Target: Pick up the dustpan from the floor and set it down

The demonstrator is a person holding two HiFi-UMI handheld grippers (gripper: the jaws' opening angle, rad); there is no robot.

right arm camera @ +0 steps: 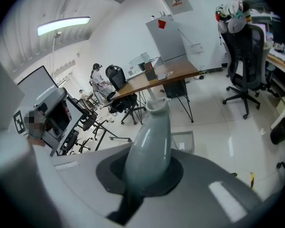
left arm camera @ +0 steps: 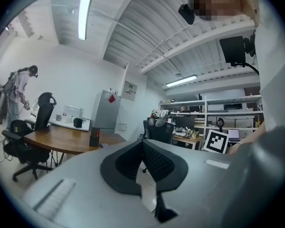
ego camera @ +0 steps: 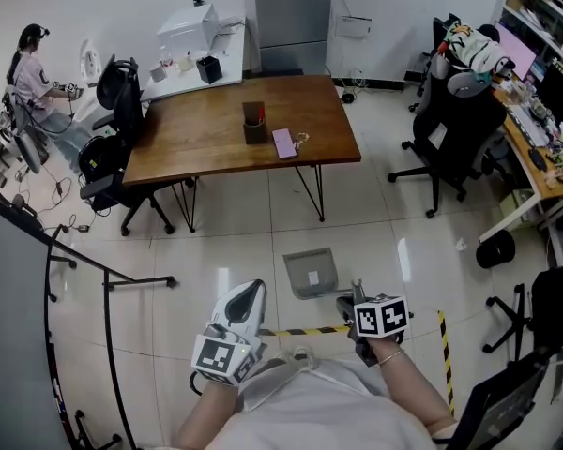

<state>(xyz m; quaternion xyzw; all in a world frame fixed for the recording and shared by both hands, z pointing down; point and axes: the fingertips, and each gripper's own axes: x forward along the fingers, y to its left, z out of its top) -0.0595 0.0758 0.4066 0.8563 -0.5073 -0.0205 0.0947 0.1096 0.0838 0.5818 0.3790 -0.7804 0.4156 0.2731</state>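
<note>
The dustpan (ego camera: 311,272) lies on the pale tiled floor (ego camera: 225,251), between the person's two grippers and the near edge of the wooden table (ego camera: 216,129) (its flat grey tray faces up, with a small label in the middle). The right gripper (ego camera: 350,302) hangs just near and right of the pan, tilted down toward the floor. Its jaws are clenched on a grey-green handle (right arm camera: 149,146) that tapers to a hollow end pointing away from them. I cannot tell whether that handle joins the pan, since the gripper covers its lower end. In the right gripper view the pan shows on the floor just right of the handle. The left gripper (ego camera: 250,294) points level, left of the pan and apart from it, its dark pads pressed together at the tips with nothing between them. A strip of black-and-yellow tape (ego camera: 305,331) crosses the floor beneath the grippers.
</note>
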